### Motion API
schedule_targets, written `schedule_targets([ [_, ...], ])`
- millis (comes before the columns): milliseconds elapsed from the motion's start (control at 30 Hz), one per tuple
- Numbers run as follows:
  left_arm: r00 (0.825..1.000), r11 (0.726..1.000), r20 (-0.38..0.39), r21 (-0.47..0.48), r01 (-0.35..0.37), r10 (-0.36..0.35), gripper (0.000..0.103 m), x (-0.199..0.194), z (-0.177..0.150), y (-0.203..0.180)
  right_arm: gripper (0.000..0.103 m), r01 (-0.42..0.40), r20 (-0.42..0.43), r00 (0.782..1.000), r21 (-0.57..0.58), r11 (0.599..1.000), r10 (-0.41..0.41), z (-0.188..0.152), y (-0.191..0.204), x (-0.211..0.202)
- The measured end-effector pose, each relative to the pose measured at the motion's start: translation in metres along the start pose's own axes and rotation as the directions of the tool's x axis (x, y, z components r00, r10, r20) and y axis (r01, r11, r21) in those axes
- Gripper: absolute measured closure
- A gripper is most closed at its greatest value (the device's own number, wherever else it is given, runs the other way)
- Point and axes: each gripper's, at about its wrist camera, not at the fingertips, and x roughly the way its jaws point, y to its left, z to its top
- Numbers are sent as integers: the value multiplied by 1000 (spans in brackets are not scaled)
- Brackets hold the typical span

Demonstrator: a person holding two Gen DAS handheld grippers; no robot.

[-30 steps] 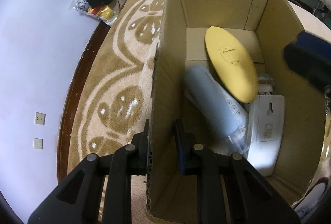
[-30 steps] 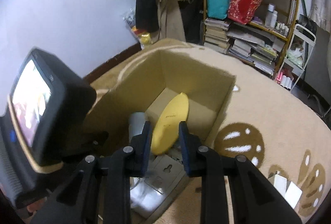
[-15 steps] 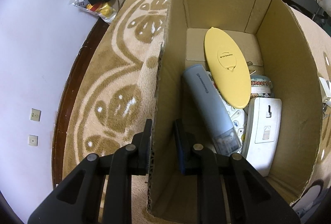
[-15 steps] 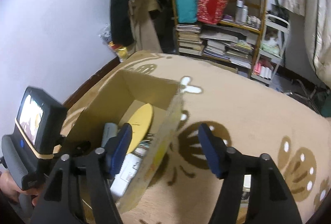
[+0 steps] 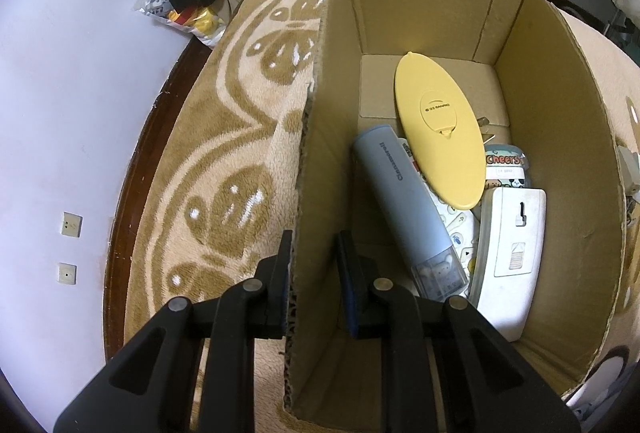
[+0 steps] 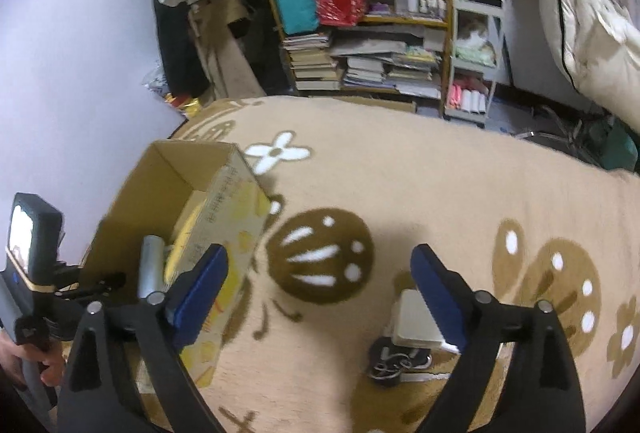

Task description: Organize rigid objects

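Now the right gripper has swung away from the cardboard box and spread wide above a small pale block on the rug, maybe a charger. It looks hard and light; grab its flat sides. The left gripper pinches the box wall.

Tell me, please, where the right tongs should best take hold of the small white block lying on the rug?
Grip the white block across its narrower width, coming straight down from above. It lies flat on the rug, so only its top and sides are open. The right tongs are open wide over it. Stay clear of the dark coiled cord at its near end.
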Motion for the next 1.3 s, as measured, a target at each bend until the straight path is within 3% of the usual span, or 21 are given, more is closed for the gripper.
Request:
schedule_targets([
  [400,1000,1000,3,10,-11,11,84,1,-1,-4,0,69,-110,992,68,995,-61,-20,-47,48],
  [767,1000,1000,4,18,-21,21,83,1,-1,-6,0,105,-185,979,114,988,-83,-32,-66,75],
  [1300,999,999,6,28,-39,39,83,0,-1,-9,0,102,-160,984,137,985,-79,-30,-64,81],
])
